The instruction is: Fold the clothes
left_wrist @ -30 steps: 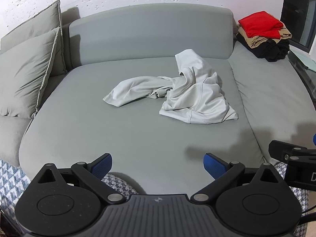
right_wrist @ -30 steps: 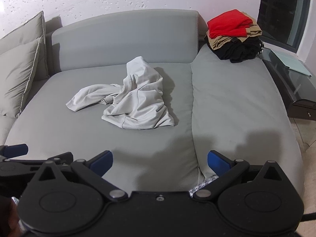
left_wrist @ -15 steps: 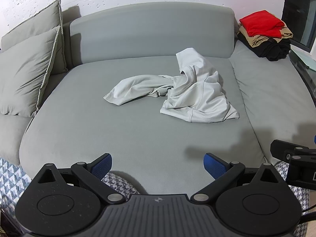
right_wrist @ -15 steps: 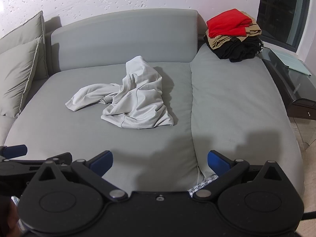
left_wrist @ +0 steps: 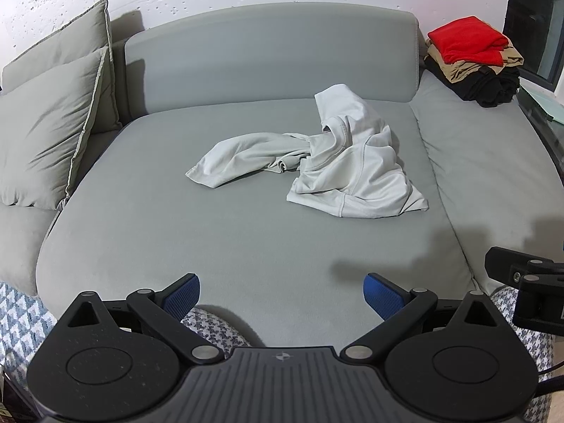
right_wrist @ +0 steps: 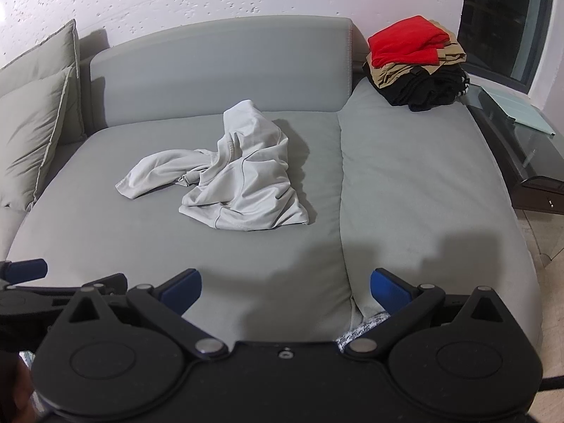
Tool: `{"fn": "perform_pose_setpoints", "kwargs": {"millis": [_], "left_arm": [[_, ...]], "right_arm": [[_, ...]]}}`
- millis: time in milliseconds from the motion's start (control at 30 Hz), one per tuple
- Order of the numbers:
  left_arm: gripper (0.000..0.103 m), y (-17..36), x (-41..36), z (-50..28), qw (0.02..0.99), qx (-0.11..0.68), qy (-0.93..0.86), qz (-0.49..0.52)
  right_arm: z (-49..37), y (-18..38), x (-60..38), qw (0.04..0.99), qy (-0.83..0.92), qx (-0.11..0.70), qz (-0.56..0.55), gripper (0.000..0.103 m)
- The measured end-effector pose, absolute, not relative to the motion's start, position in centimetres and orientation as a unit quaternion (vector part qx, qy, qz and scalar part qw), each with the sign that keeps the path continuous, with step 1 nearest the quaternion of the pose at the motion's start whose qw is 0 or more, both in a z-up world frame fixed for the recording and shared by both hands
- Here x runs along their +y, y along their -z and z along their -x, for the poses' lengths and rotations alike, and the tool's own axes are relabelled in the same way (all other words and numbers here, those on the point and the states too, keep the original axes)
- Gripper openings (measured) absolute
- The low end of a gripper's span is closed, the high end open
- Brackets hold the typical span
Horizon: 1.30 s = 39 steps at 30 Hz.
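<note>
A crumpled pale grey garment (left_wrist: 331, 165) lies in a heap on the grey sofa seat (left_wrist: 211, 232), one sleeve stretched to the left. It also shows in the right wrist view (right_wrist: 239, 183). My left gripper (left_wrist: 283, 290) is open and empty, over the seat's front edge, well short of the garment. My right gripper (right_wrist: 285, 289) is open and empty, over the front edge near the seam between the two seat cushions. The right gripper's side shows at the right edge of the left wrist view (left_wrist: 521, 282).
A stack of folded clothes, red on top of tan and black (right_wrist: 416, 60), sits at the back right of the sofa. Grey pillows (left_wrist: 49, 134) lean at the left. A dark glass side table (right_wrist: 518, 141) stands to the right. A patterned rug (left_wrist: 21, 317) lies below.
Both grippers have drifted slightly, so the view has shifted a little. The garment has not moved and both grippers stay open.
</note>
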<state>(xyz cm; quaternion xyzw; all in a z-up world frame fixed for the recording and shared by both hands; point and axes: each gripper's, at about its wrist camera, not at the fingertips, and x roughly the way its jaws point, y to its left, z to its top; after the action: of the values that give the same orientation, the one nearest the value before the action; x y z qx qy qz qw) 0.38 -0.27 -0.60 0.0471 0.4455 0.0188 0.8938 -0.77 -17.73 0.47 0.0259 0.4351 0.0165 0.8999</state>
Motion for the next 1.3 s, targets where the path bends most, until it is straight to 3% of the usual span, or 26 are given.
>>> {"fn": "perform_pose_setpoints", "kwargs": {"millis": [933,1100,1300], "left_arm": [[0.1,1.3,0.5,-2.0,0.89,0.452,-0.026,-0.046],[0.099,0.5,1.9,-3.3,0.897,0.439,-0.04,-0.037],[0.09,-0.6,4.4,-5.9,0.904,0.425,-0.053,-0.004]], "right_arm": [[-0.7,0.3,-17.4,0.895,-0.017,0.446,-0.024,0.103],[-1.2,-0.8,-18.3,0.911,-0.033,0.407,-0.053,0.103],[-2.8,-2.8,-19.3,0.949,-0.061,0.304,-0.056,0.103]]}}
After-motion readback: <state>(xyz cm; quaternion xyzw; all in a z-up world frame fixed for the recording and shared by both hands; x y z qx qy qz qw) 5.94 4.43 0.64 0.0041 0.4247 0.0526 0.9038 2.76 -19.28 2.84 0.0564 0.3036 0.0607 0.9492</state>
